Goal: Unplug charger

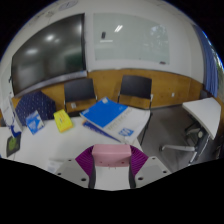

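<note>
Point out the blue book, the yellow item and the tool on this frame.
blue book (108, 116), gripper view, middle of its cover.
yellow item (64, 121), gripper view, centre of its top face.
tool (112, 163), gripper view, midway between its fingertips, pink pads close together.

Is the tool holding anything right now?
No. The tool has nothing between its pink pads, and the blue book lies on the white table beyond them.
</note>
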Tool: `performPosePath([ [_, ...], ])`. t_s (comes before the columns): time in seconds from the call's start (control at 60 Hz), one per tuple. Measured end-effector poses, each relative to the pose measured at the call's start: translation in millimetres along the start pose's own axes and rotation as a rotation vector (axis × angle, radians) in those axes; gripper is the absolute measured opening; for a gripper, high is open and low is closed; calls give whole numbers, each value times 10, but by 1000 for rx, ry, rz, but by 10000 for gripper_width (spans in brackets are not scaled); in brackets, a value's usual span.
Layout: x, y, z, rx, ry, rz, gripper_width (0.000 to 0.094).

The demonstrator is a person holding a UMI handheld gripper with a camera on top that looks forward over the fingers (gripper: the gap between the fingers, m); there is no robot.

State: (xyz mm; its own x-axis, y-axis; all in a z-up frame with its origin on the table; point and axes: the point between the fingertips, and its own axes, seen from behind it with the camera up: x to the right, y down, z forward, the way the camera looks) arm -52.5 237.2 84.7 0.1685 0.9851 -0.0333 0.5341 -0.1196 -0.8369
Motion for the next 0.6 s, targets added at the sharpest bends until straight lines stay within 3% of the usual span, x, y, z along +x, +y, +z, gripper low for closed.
performPosePath([
  [0.15,213,627,333,-154,5,-61,490],
  [0.25,192,896,491,-217,-22,-73,571],
  [0.3,183,961,498,-241,-38,-84,633],
  [0.367,198,877,490,-215,-34,-121,882],
  [0.417,196,804,386,-210,-37,-136,826],
  [0.6,71,326,-722,-204,-49,-94,859],
])
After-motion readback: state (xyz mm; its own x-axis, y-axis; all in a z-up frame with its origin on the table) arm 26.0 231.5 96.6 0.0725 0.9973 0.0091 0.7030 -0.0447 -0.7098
